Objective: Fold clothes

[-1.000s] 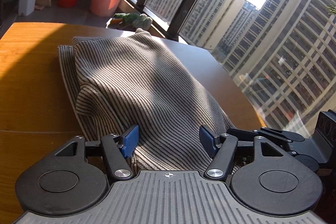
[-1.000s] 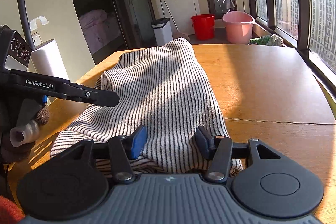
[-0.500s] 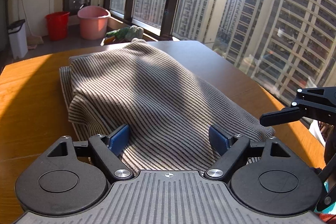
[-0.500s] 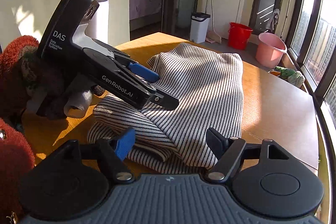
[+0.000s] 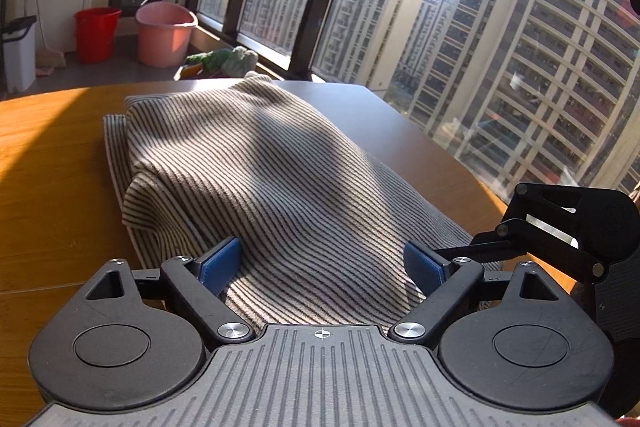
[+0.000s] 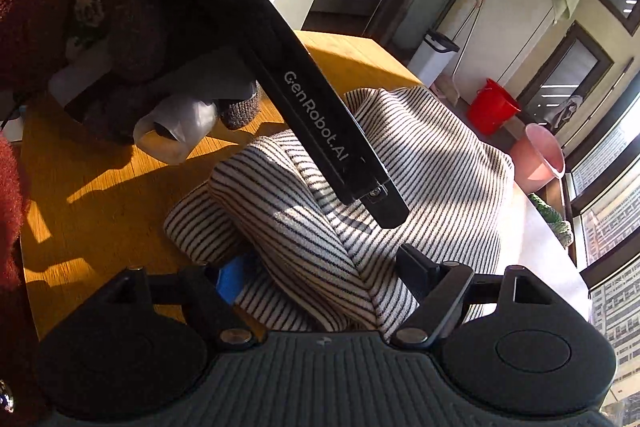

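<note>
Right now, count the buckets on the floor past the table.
2. The red bucket stands by the white bin; the pink bucket sits beside it, nearer the window. The table could hide others.

Left wrist view: low over wooden table (image 5: 60,195), facing windows, striped garment (image 5: 280,187) close at frame centre. Right wrist view: rolled, close, facing room interior. Shared: garment (image 6: 420,163), red bucket (image 5: 96,33), pink bucket (image 5: 164,33).
</note>
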{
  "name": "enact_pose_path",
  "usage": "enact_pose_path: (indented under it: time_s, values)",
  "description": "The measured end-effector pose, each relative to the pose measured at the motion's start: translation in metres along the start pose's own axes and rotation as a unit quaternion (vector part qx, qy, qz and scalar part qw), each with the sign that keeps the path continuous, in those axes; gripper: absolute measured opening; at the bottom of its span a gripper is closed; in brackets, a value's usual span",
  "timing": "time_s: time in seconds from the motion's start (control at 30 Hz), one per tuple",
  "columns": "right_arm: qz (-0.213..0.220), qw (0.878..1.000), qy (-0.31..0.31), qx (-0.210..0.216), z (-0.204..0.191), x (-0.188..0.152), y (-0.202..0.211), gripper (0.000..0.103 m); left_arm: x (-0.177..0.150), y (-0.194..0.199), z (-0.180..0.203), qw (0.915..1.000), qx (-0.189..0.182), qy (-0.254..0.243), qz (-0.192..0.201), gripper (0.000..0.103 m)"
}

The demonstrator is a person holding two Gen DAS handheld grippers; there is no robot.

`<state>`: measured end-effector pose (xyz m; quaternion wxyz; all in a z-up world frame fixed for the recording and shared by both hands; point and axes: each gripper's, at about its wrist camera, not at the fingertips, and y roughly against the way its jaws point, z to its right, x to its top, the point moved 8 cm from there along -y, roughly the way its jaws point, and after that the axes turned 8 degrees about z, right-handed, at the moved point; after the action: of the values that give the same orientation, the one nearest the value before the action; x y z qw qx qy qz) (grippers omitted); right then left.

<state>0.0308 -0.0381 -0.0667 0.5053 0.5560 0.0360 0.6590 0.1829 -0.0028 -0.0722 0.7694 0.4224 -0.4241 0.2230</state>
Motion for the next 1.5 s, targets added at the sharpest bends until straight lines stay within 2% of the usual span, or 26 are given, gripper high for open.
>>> enact_pose_path:
  time_s: [0.13,0.27,0.37,0.5,0.53,0.63,0.67,0.73,0.77,0.83,0.97,1.07,1.13,1.2,1.23,1.27,1.33,1.37,1.43,1.47,1.5]
  values:
    - [0.003,0.998,0.032,0.049,-0.011,0.004,0.012,0.079,0.002,0.000,-0.003,0.9998,-0.010,0.015,0.000,0.093]
    - [-0.016,0.997,0.070,0.027,-0.019,-0.006,0.009,0.081,0.008,0.005,-0.014,0.9985,-0.022,0.049,0.007,0.092]
    - [-0.018,0.999,-0.030,0.036,-0.012,0.000,0.000,0.076,0.016,0.017,-0.025,0.9979,-0.013,0.058,0.024,0.093]
    - [-0.011,0.994,-0.101,0.036,-0.007,0.006,-0.008,0.074,0.026,0.052,-0.044,0.9976,0.019,0.039,0.054,0.095]
    - [-0.012,0.993,-0.117,0.033,-0.004,0.007,-0.009,0.071,0.026,0.062,-0.047,0.9977,0.025,0.024,0.058,0.096]
    - [-0.014,0.971,-0.233,0.054,0.021,0.009,-0.008,0.066,0.017,0.094,-0.044,0.9962,0.037,-0.048,0.062,0.099]
    - [-0.012,0.955,-0.287,0.072,0.034,0.006,-0.006,0.065,0.011,0.102,-0.038,0.9947,0.034,-0.078,0.059,0.099]
    - [-0.007,0.929,-0.358,0.096,0.049,0.000,-0.006,0.063,-0.003,0.112,-0.022,0.9902,0.024,-0.130,0.044,0.100]
    - [-0.004,0.916,-0.387,0.107,0.056,-0.004,-0.006,0.063,-0.010,0.115,-0.013,0.9872,0.019,-0.155,0.036,0.101]
    - [-0.001,0.898,-0.423,0.120,0.065,-0.009,-0.007,0.063,-0.025,0.111,0.003,0.9768,0.017,-0.213,0.018,0.102]
    - [-0.005,0.884,-0.449,0.130,0.066,-0.012,-0.003,0.063,-0.050,0.083,0.028,0.9449,0.040,-0.325,-0.010,0.102]
    - [-0.003,0.880,-0.456,0.134,0.066,-0.011,-0.002,0.063,-0.054,0.058,0.039,0.9236,0.061,-0.378,-0.005,0.102]
    - [-0.002,0.889,-0.439,0.130,0.064,-0.009,-0.005,0.063,-0.052,0.043,0.043,0.9142,0.066,-0.400,0.003,0.102]
    - [-0.001,0.898,-0.421,0.126,0.062,-0.007,-0.009,0.063,-0.051,0.032,0.046,0.9137,0.054,-0.403,0.001,0.101]
    - [0.000,0.907,-0.404,0.120,0.060,-0.004,-0.007,0.063,-0.051,0.027,0.048,0.9143,0.047,-0.402,-0.001,0.097]
    - [0.001,0.915,-0.386,0.114,0.059,-0.001,-0.005,0.063,-0.051,0.024,0.049,0.9160,0.039,-0.399,-0.005,0.084]
    - [0.016,0.934,-0.345,0.090,0.062,0.005,0.008,0.064,-0.050,0.019,0.050,0.9226,0.023,-0.385,-0.011,0.072]
    - [0.031,0.949,-0.306,0.064,0.064,0.008,0.017,0.066,-0.048,0.019,0.048,0.9296,0.018,-0.368,-0.011,0.069]
    - [0.050,0.980,-0.194,0.002,0.059,0.008,0.032,0.083,-0.042,0.019,0.039,0.9534,-0.003,-0.301,-0.017,0.067]
    - [0.059,0.988,-0.137,-0.029,0.056,0.009,0.041,0.083,-0.037,0.019,0.032,0.9661,-0.017,-0.257,-0.020,0.066]
    - [0.057,0.991,-0.115,-0.033,0.051,0.005,0.041,0.083,-0.030,0.020,0.024,0.9771,-0.032,-0.209,-0.021,0.066]
